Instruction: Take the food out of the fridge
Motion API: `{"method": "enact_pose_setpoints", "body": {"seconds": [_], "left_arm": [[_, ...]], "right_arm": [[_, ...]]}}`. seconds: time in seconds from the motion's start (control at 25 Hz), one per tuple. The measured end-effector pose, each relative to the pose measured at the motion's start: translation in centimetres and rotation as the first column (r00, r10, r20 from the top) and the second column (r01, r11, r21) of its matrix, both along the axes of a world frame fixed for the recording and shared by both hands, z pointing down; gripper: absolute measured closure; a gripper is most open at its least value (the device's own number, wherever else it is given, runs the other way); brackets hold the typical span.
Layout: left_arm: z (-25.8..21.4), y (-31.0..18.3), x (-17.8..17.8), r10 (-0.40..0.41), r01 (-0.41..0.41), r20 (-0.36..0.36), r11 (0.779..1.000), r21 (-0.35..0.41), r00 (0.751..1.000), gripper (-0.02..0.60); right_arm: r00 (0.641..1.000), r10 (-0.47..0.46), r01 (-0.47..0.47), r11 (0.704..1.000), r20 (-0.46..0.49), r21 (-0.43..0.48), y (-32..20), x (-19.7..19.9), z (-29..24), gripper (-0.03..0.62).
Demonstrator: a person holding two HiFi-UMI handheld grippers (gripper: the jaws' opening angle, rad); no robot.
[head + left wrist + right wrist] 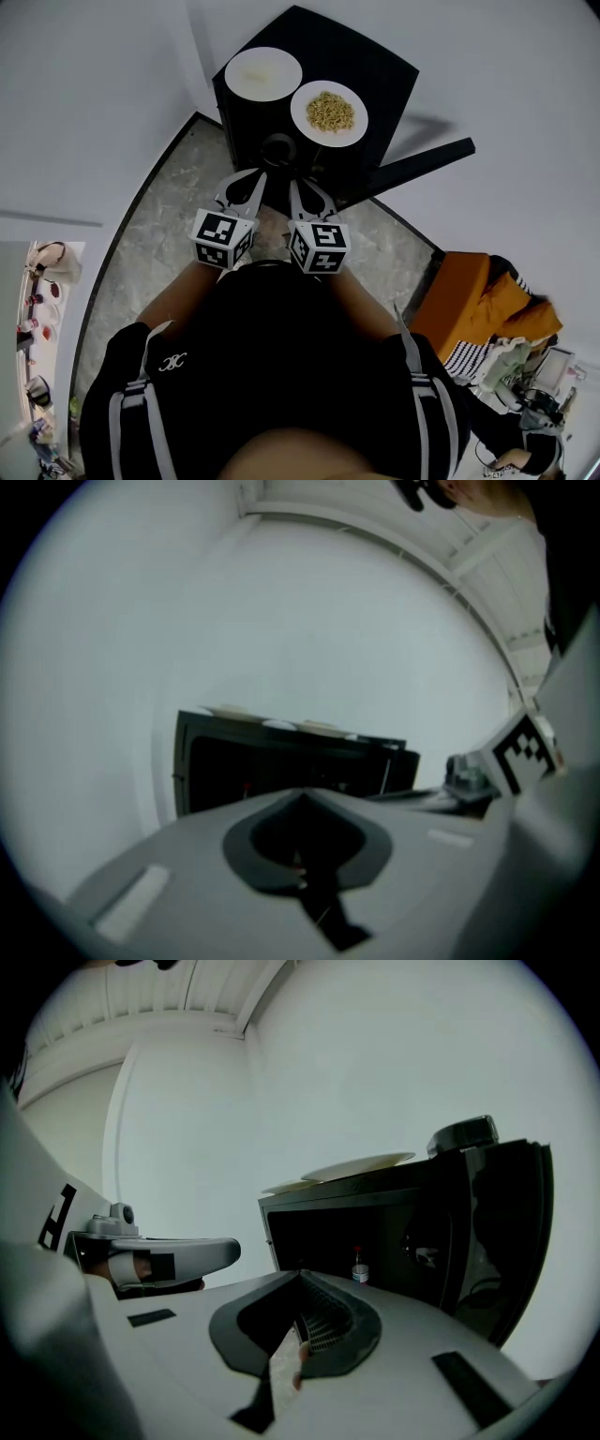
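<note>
I hold my left gripper and right gripper side by side before me, pointing forward, tips close together. Both pairs of jaws are pressed together, gripping nothing.

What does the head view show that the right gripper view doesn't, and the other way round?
Head view only: the food from above, noodle-like strands on the right plate, something pale on the left plate. Right gripper view only: inside the fridge, a small red-capped bottle. Both: the black fridge with its door open, plates on top, and the left hand-held gripper and right hand-held gripper, both shut.
</note>
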State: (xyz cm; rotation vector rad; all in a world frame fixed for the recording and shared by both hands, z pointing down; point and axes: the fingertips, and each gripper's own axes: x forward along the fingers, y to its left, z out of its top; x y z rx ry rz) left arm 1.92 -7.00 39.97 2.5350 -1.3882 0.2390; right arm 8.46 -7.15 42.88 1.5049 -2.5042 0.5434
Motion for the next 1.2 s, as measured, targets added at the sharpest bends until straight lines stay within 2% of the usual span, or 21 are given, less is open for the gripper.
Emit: {"method": "enact_pose_setpoints", "body": {"seconds": [0.12,0.6,0.88,1.2], "left_arm": [[0.3,-0.1,-0.2,-0.01,0.01,0.005,1.0,-0.011,1.0,0.58],[1.8,0.0,-1.7,-0.088,0.082,-0.058,0.992,-0.094,0.994,0.58],[2.3,0.7,-2.2,-0.12,0.114,-0.054,0.987,-0.111,0.991,0.579],[4.0,1.8,-5.2,-0.258,0.252,-0.019,0.954,-0.163,0.966,0.578]], "right_arm": [[1.0,0.0,0.0,1.0,-0.001,0.001,0.1,0.0,0.0,0.602],[1.0,-0.014,0.014,1.0,-0.006,-0.012,0.8,0.0,0.4,0.602],[0.999,-0.045,0.045,0.998,0.011,-0.04,1.5,-0.4,1.4,0.602],[0.993,-0.086,0.094,0.991,0.081,-0.1,2.9,-0.3,3.8,0.602]]}}
